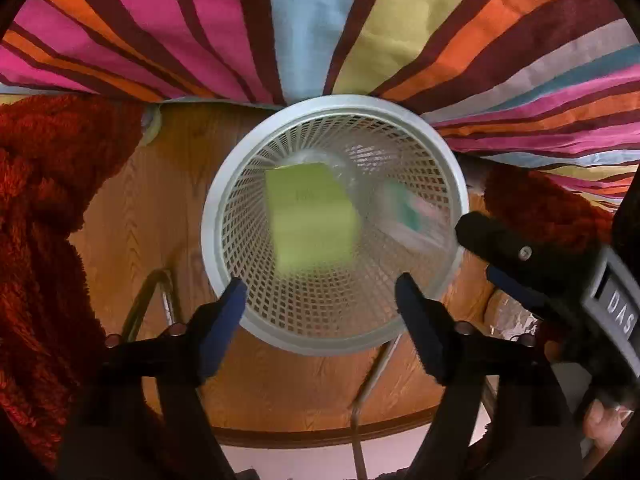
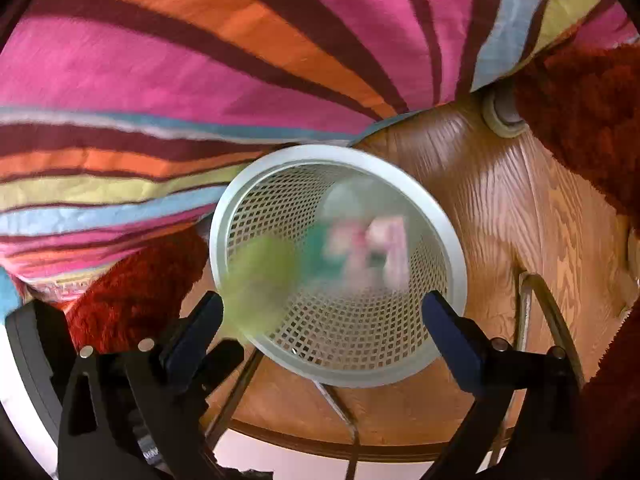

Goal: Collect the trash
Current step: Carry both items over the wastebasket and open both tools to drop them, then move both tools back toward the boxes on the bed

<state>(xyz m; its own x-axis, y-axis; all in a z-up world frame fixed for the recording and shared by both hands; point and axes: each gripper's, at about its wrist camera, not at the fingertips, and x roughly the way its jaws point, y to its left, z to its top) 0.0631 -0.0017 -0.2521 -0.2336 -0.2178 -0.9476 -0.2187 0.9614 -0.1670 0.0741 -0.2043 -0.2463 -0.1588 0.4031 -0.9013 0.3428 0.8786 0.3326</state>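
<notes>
hovering over the bin (image 1: 224,216), both grippers (image 1: 320,300) (image 2: 322,312) gape empty; the blurred box (image 1: 312,216) ahead could clip the rim and bounce out.

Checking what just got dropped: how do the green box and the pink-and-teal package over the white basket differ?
The green box is plain yellow-green, while the pink-and-teal package carries a multicoloured print. In the left wrist view the box shows clear flat faces and edges; the package is smeared by blur, so its shape is unclear. The box sits toward the left of the white basket opening there, the package toward the right. Both appear blurred within the basket's opening, held by neither gripper.
</notes>
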